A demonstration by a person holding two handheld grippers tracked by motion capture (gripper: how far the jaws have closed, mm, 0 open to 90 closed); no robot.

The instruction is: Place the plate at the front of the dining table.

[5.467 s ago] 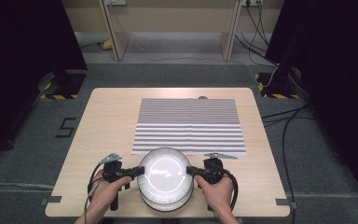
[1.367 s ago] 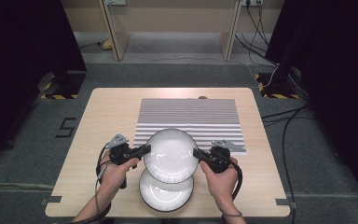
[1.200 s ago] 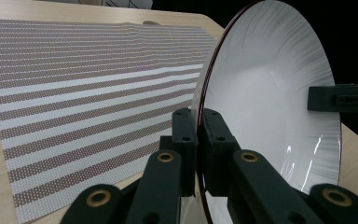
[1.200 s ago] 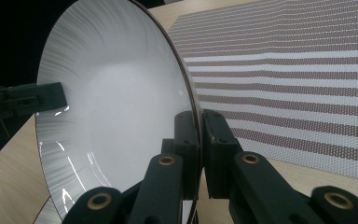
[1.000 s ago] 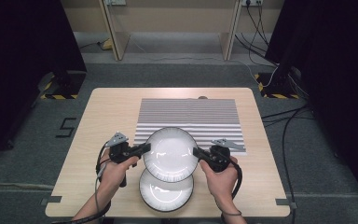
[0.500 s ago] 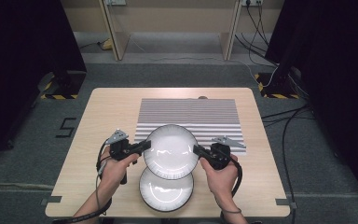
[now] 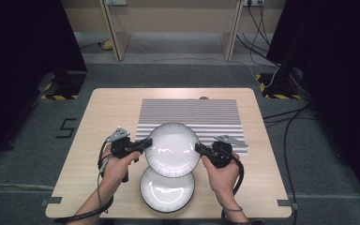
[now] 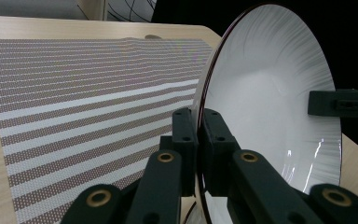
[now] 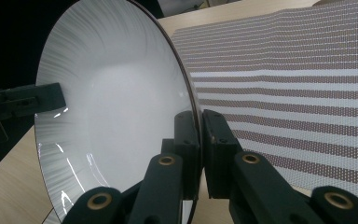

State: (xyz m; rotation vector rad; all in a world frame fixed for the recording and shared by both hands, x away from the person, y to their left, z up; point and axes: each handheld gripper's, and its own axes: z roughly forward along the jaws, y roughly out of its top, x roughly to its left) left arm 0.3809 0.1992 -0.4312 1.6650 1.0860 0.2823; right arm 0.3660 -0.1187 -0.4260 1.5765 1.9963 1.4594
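White plate (image 7: 173, 149) raised over the near edge of the striped mat (image 7: 190, 114), my left gripper (image 7: 146, 143) clamped on its left rim, my right gripper (image 7: 199, 149) clamped on its right rim, second plate (image 7: 167, 192) resting on the wooden table (image 7: 98, 112) just below.

Overhead light, even and fairly bright on table (image 7: 98, 117); room edges left and right fall to near black. Shadows soft, short, close under hands. Curved glare streaks on upper plate (image 7: 172, 149) and on lower plate (image 7: 167, 191). High view sharp at centre, slightly soft overall, mild bending toward corners. Left gripper view: tongs (image 8: 198, 140) close and a bit blurred, striped mat (image 8: 74, 102) shimmering with moiré, plate face washed pale. Right gripper view: same moiré, glint low on rim, dark background.
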